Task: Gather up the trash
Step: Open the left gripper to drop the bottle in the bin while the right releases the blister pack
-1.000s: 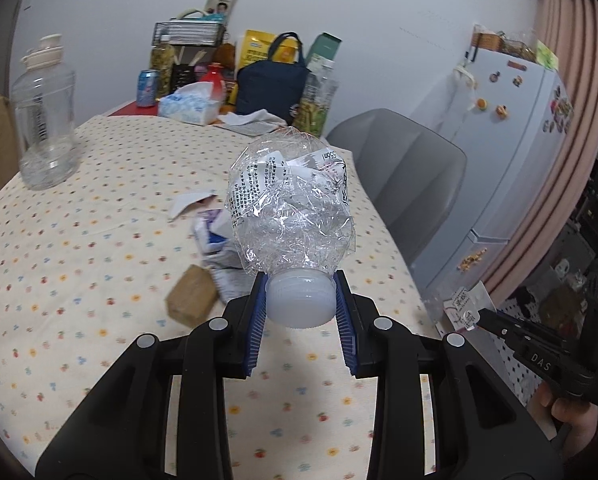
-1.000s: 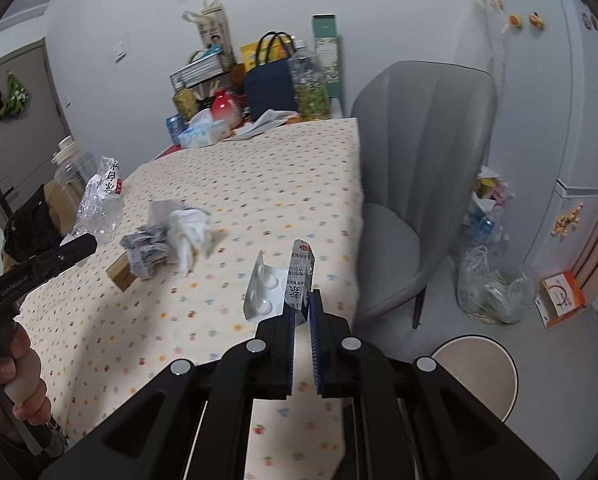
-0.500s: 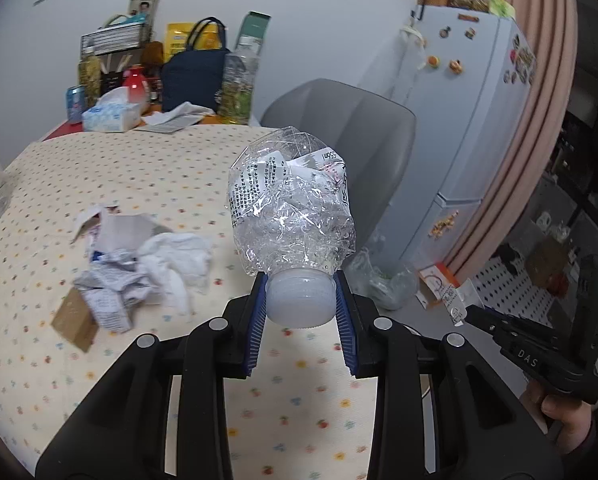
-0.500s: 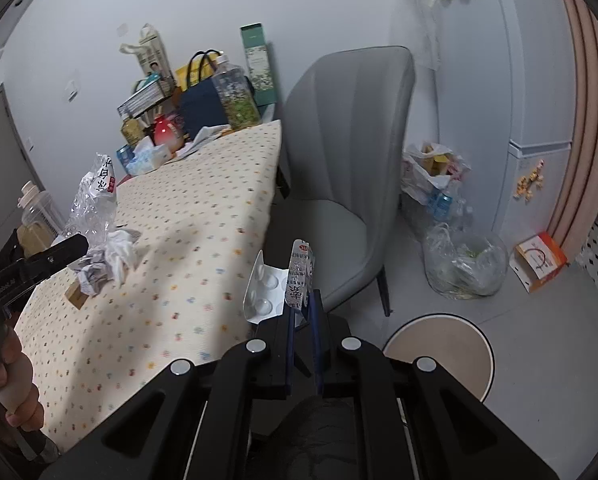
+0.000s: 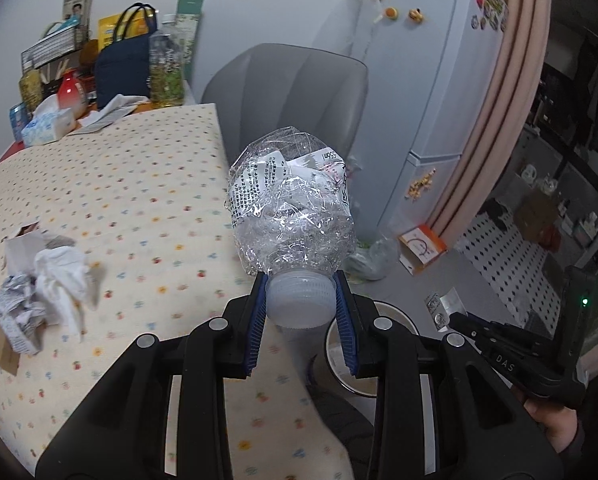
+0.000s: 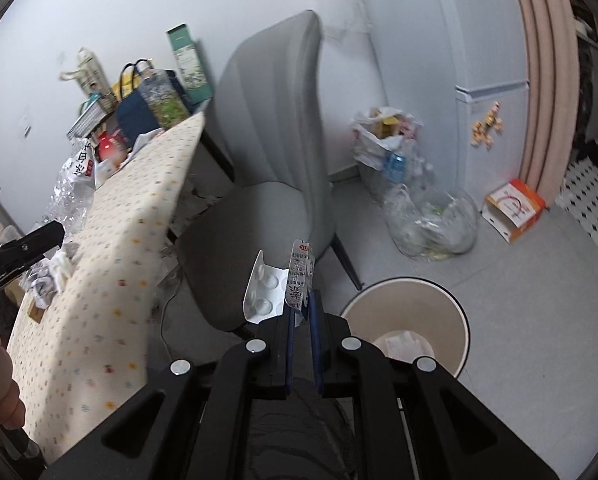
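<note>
My left gripper (image 5: 301, 306) is shut on the white cap of a crushed clear plastic bottle (image 5: 291, 208), held over the table's right edge. My right gripper (image 6: 301, 308) is shut on a thin plastic wrapper with a white blister pack (image 6: 265, 292) beside it, held off the table above the floor. A round beige trash bin (image 6: 407, 322) stands on the floor just right of the right gripper; its rim also shows in the left wrist view (image 5: 333, 344). Crumpled paper and tissue (image 5: 39, 280) lie on the spotted tablecloth (image 5: 139, 200).
A grey chair (image 6: 275, 168) stands by the table's side. A clear bag of bottles (image 6: 431, 224), a white bag of trash (image 6: 383, 140) and an orange box (image 6: 513, 208) lie on the floor near the fridge (image 5: 439, 80). Bags, bottles and a tissue box (image 5: 47, 128) crowd the table's far end.
Both grippers have swung right, away from the table toward the floor. The bin has come into view under the right gripper. Both still hold their items.
</note>
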